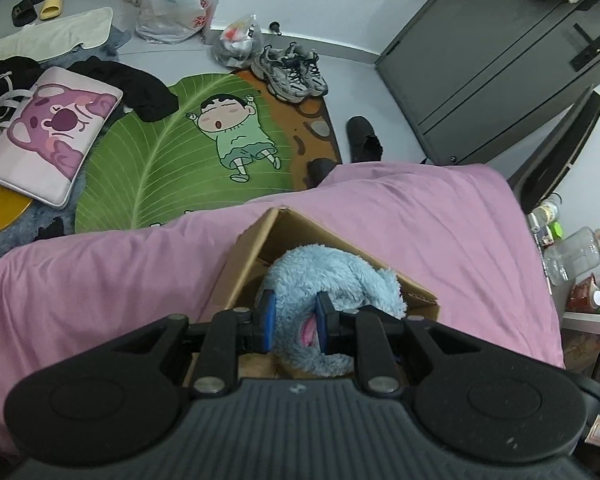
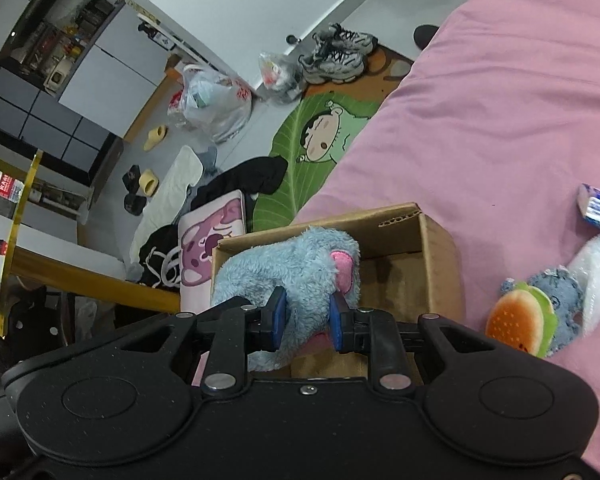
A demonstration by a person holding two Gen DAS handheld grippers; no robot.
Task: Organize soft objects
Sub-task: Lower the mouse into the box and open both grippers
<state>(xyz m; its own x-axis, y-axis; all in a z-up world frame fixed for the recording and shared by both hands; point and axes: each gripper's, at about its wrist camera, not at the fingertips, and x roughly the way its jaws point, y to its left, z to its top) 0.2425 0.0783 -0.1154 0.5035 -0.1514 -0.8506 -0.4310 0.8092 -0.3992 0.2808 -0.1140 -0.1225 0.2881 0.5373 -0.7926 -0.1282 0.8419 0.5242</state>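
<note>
A fluffy blue plush toy point(image 1: 332, 280) with pink patches hangs over an open cardboard box point(image 1: 248, 256) on the pink bed. My left gripper point(image 1: 296, 312) is shut on one part of the plush. My right gripper point(image 2: 308, 312) is shut on another part of the same blue plush toy point(image 2: 296, 264), above the left side of the box point(image 2: 440, 256). The inside of the box shows bare on its right side. A burger plush point(image 2: 516, 324), a grey-blue plush point(image 2: 560, 292) and a white fluffy toy point(image 2: 596, 276) lie on the bed to the right of the box.
The pink bedsheet point(image 1: 420, 216) fills the foreground. On the floor lie a green leaf rug point(image 1: 160, 160), a pink cushion point(image 1: 52, 136), black clothes point(image 1: 140, 88), sneakers point(image 1: 292, 72), plastic bags point(image 1: 172, 4) and slippers. A grey cabinet point(image 1: 500, 60) stands at right.
</note>
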